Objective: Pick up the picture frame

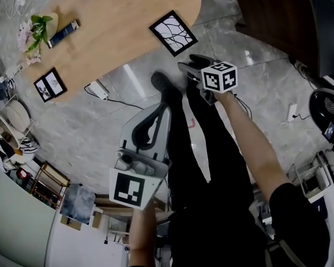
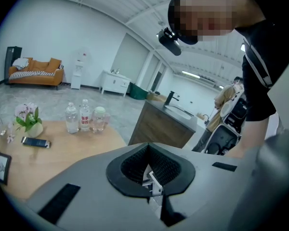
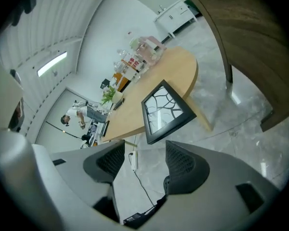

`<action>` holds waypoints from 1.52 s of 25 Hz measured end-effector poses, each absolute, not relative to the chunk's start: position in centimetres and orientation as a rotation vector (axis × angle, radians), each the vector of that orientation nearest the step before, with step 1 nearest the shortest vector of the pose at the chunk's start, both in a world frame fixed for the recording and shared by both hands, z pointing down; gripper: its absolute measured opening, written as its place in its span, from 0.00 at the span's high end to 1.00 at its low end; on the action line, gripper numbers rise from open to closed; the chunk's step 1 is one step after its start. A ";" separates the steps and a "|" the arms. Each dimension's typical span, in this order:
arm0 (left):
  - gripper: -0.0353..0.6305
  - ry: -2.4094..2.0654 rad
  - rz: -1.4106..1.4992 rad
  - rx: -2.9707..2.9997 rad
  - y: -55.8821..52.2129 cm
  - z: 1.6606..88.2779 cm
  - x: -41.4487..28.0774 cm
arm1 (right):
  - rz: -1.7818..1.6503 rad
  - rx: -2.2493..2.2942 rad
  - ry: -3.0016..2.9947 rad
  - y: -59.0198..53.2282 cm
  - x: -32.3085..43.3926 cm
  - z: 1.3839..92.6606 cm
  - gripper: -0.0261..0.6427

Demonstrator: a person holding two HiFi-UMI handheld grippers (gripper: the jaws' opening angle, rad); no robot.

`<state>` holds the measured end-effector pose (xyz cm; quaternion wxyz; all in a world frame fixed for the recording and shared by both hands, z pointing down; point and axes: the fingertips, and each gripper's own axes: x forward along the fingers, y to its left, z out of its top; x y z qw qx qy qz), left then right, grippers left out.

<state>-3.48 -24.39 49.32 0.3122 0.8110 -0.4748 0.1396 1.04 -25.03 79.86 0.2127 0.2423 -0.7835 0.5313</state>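
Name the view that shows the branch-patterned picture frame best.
The right gripper view: the picture frame sits central, large and sharp. The head view shows it small at the edge of the table. The left gripper view misses it.

Looking down, your rounded wooden surface carries a black picture frame with a branch pattern at its near edge at 12 o'clock, and, toward 10 o'clock, a smaller frame near the edge, with a potted plant and a dark slim device farther in.
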 end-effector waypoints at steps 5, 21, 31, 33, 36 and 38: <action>0.93 -1.254 0.374 2.107 -23.8 51.1 -4.3 | 1.740 0.713 -2.121 -26.0 -0.3 82.2 0.60; 0.93 -1.242 0.383 2.045 -22.2 54.6 -4.7 | 2.078 0.786 -2.086 -27.9 -3.4 85.2 0.59; 0.93 -1.244 0.395 2.037 -21.8 55.2 -5.1 | 2.146 0.839 -2.061 -28.9 -3.9 85.8 0.59; 0.93 -1.245 0.395 2.037 -21.7 55.1 -5.2 | 2.143 0.856 -2.060 -29.0 -3.7 85.7 0.61; 0.93 -1.250 0.392 2.038 -21.7 55.0 -5.1 | 2.132 0.860 -2.072 -29.1 -3.7 85.5 0.72; 0.93 -1.252 0.389 2.040 -21.5 54.8 -5.1 | 2.138 0.860 -2.067 -29.1 -3.7 85.3 0.73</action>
